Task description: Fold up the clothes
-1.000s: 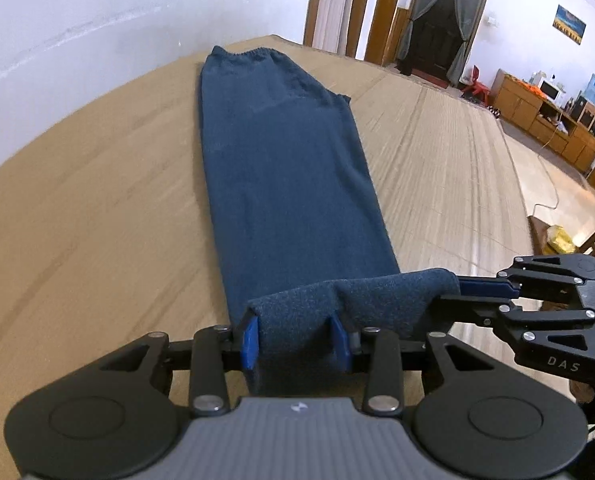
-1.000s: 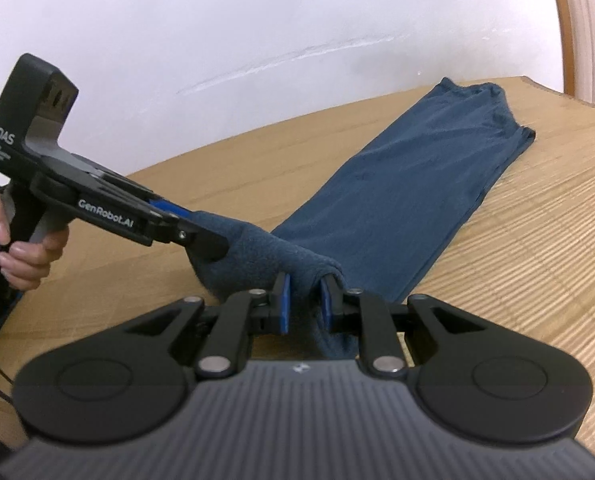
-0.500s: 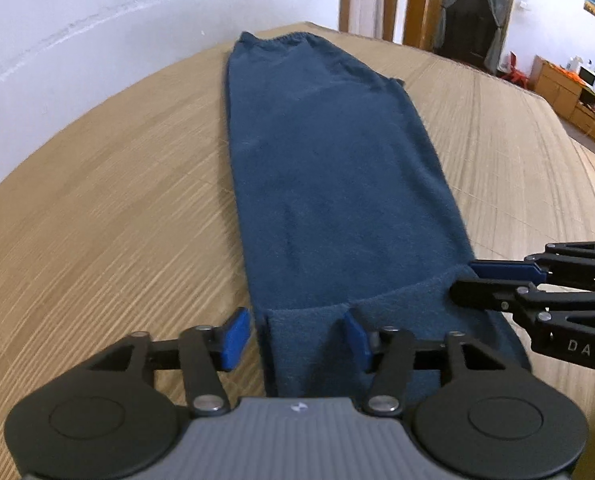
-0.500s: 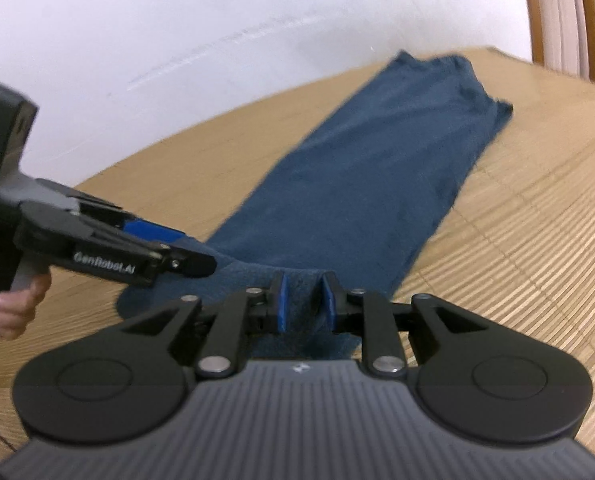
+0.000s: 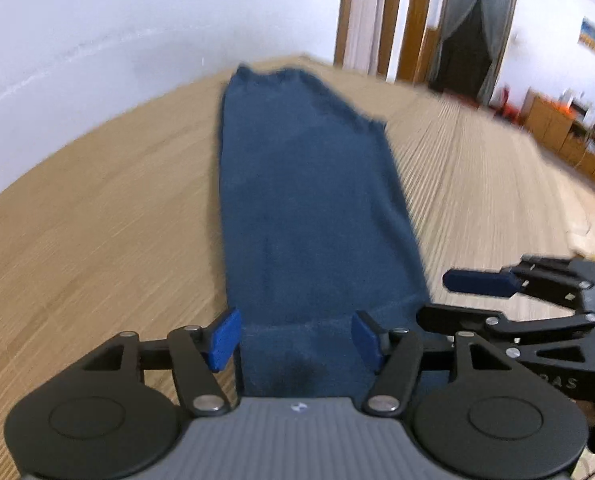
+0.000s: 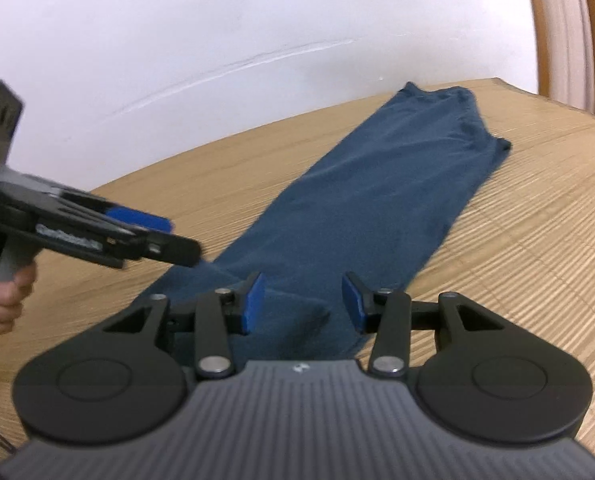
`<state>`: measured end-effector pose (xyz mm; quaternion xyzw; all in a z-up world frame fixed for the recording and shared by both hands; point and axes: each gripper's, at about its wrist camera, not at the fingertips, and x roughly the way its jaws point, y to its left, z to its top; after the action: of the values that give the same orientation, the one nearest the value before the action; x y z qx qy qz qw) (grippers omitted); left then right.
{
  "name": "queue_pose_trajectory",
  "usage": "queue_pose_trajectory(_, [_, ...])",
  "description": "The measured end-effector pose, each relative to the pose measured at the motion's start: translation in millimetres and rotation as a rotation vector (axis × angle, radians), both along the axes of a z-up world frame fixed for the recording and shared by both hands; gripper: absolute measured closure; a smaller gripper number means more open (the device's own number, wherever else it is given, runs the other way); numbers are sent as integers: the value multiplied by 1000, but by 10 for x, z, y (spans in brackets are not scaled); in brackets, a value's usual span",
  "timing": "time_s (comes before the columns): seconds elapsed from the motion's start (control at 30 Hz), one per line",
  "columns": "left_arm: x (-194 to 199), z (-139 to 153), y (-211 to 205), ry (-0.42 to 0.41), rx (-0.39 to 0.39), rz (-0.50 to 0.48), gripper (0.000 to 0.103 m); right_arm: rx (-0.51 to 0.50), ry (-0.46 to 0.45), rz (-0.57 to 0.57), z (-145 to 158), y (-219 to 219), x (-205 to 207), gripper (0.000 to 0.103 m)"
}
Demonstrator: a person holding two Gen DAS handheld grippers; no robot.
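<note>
A dark blue garment [image 5: 305, 200] [image 6: 377, 208], folded into a long strip, lies flat on a tan woven mat [image 5: 97, 240] [image 6: 517, 220] and runs away from me toward the wall. My left gripper [image 5: 296, 338] is open over its near end, its blue pads clear of the cloth on either side. My right gripper [image 6: 303, 306] hovers over the same end. Its jaws are opening, with cloth below them but not pinched. Each gripper shows in the other's view: the right gripper [image 5: 449, 300], and the left gripper [image 6: 169, 232], which a hand [image 6: 1, 300] holds.
A white wall [image 5: 97, 60] borders the mat's far and left sides. A wooden door frame [image 5: 377, 20] and a curtained doorway stand beyond the mat's far end. Low cabinets [image 5: 569, 136] line the room at far right, past the mat's right edge.
Both grippers were shut on the raised near end of the garment. They have let go and their jaws now stand apart. That end now lies flat on the mat.
</note>
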<state>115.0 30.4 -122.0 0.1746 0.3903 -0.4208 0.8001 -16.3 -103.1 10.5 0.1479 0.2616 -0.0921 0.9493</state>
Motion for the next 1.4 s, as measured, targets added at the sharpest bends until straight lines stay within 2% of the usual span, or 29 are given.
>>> queue_pose_trajectory(0.07, [31, -161, -41, 25, 30, 21, 36, -4, 45, -1, -86, 11, 89, 57])
queue_pose_trajectory(0.1, [56, -243, -36, 43, 33, 39, 28, 2, 93, -3, -168, -1, 153, 57])
queue_pose_trajectory(0.17, [121, -337, 2, 86, 26, 71, 20, 56, 104, -4, -276, -76, 189, 55])
queue_pose_trajectory(0.27, [190, -348, 76, 140, 6, 108, 21, 90, 100, 4, -285, -128, 191, 54])
queue_pose_trajectory(0.37, [130, -226, 56, 99, 19, 127, 23, 84, 113, -5, -239, -115, 222, 54])
queue_pose_trajectory(0.53, [-75, 22, 269, 26, 4, 147, 22, 118, 85, -38, -119, -113, 76, 53])
queue_pose_trajectory(0.63, [-221, 76, 393, -16, 48, 117, 21, 114, 80, -32, -70, -34, -88, 53])
queue_pose_trajectory(0.77, [-407, -33, 468, -57, 111, 48, 19, 93, 75, -1, -76, 169, -314, 53])
queue_pose_trajectory(0.87, [-476, -155, 454, -44, 139, 21, 19, 61, 106, 7, -174, 326, -345, 53])
queue_pose_trajectory(0.97, [-502, -236, 424, -55, 127, 3, 19, 68, 113, -1, -248, 406, -337, 53])
queue_pose_trajectory(1.13, [-385, -388, 359, -25, 72, -28, 19, 36, 89, -11, -333, 448, -274, 53])
queue_pose_trajectory(1.17, [-369, -408, 352, -25, 63, -32, 15, 26, 83, -13, -340, 451, -264, 53])
queue_pose_trajectory(1.23, [-339, -448, 338, -24, 46, -40, 14, 6, 76, -4, -360, 475, -220, 54])
queue_pose_trajectory(1.33, [-365, -449, 328, -34, 35, -63, 17, -57, 68, 21, -390, 550, -179, 53])
queue_pose_trajectory(1.37, [-380, -449, 320, -36, 30, -73, 22, -91, 69, 30, -403, 581, -166, 53])
queue_pose_trajectory(1.4, [-395, -448, 311, -38, 25, -82, 34, -124, 71, 38, -416, 612, -153, 53])
